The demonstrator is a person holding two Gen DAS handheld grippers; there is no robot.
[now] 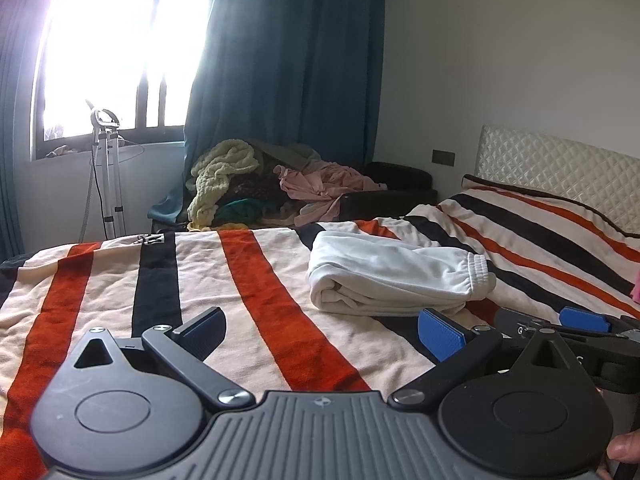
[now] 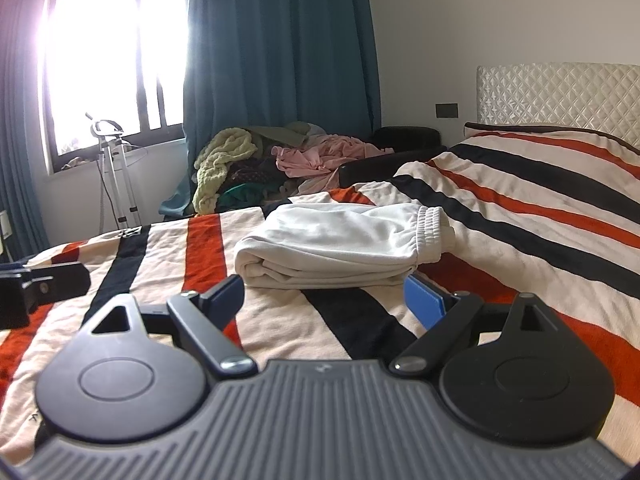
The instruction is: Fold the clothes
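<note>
A folded white garment [image 1: 396,276] [image 2: 340,246] with an elastic cuff lies on the striped blanket [image 1: 248,280] [image 2: 520,208] of the bed. My left gripper [image 1: 324,330] hovers low over the blanket, left of and nearer than the garment; its jaws are wide open with nothing between the blue pads. My right gripper [image 2: 326,294] sits just in front of the garment's near edge, also open and holding nothing. The right gripper also shows at the right edge of the left wrist view [image 1: 580,330]. Part of the left gripper shows at the left edge of the right wrist view [image 2: 40,286].
A heap of unfolded clothes [image 1: 264,184] [image 2: 280,160] lies beyond the far side of the bed, below teal curtains [image 1: 288,60]. A metal stand [image 1: 106,168] is under the window. The quilted headboard [image 1: 560,168] is at right. A thumb [image 1: 624,450] shows bottom right.
</note>
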